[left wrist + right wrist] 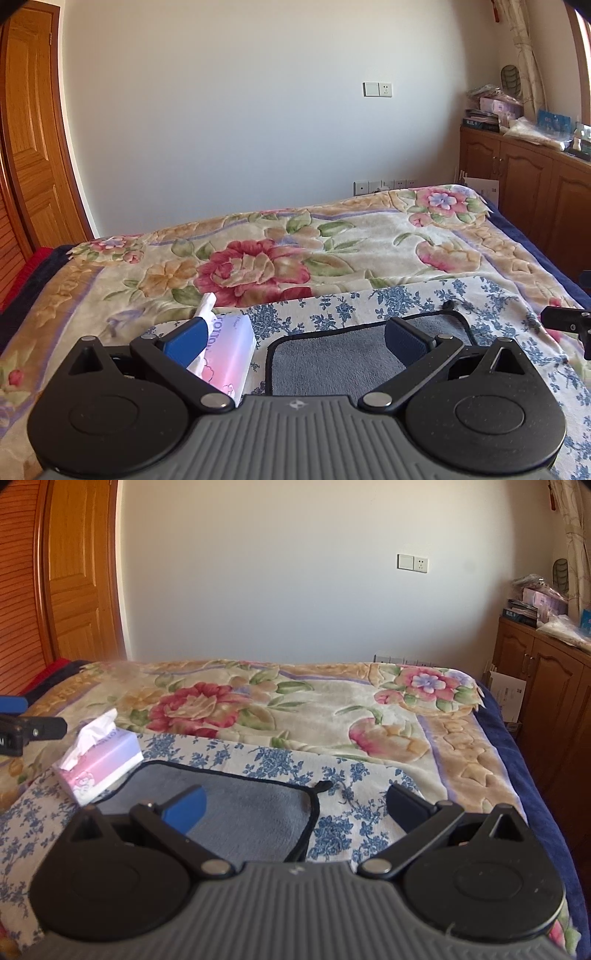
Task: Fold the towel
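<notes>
A grey towel (332,360) with black piping lies flat on a blue-flowered white cloth (369,299) on the bed. It also shows in the right wrist view (251,808), with a black hanging loop (323,785) at its far right corner. My left gripper (295,339) is open and empty, held above the towel's left part. My right gripper (295,808) is open and empty, above the towel's right edge. The towel's near edge is hidden behind both grippers.
A pink and white tissue box (231,354) stands just left of the towel, also in the right wrist view (98,766). A floral blanket (332,709) covers the bed. A wooden cabinet (535,184) stands right; a wooden door (74,572) stands left.
</notes>
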`<move>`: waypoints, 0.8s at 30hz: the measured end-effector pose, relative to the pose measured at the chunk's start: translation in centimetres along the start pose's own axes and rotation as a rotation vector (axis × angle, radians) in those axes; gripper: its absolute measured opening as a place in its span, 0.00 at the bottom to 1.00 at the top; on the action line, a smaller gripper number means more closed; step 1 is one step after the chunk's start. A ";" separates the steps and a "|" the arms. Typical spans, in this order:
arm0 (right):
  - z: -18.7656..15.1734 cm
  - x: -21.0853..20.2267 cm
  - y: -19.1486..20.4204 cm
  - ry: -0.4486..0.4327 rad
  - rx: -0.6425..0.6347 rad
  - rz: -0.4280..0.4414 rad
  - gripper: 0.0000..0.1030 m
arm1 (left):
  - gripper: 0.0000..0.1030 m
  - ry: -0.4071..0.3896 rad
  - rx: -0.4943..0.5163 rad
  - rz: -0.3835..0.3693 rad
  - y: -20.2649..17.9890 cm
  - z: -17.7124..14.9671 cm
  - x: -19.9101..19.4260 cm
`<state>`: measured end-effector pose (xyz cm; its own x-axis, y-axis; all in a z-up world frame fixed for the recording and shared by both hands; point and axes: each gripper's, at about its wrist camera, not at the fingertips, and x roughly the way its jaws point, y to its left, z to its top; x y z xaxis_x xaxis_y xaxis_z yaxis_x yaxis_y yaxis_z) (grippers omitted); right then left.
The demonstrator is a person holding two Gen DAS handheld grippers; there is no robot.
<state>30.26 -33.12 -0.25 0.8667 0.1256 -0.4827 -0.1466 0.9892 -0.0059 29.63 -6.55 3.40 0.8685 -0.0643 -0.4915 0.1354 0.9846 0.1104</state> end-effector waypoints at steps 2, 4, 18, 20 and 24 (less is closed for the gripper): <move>0.0 -0.9 0.1 -0.005 0.002 0.001 1.00 | 1.00 -0.007 -0.008 0.000 0.0 -0.1 -1.0; 0.0 -1.7 0.2 -0.011 -0.003 0.000 1.00 | 1.00 -0.007 -0.011 -0.003 0.0 -0.2 -1.9; -0.2 -7.7 1.8 -0.041 -0.001 0.006 1.00 | 1.00 -0.032 -0.016 -0.001 0.7 -0.5 -8.9; -0.5 -8.4 2.2 -0.040 -0.003 0.005 1.00 | 1.00 -0.036 -0.014 -0.002 0.7 -0.7 -9.9; -1.3 -9.9 2.7 -0.039 0.001 0.002 1.00 | 1.00 -0.038 -0.007 -0.005 0.6 -1.3 -11.8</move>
<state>20.65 -31.82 3.37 0.8842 0.1303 -0.4486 -0.1479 0.9890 -0.0042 18.80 -4.93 8.12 0.8853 -0.0751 -0.4589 0.1365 0.9853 0.1022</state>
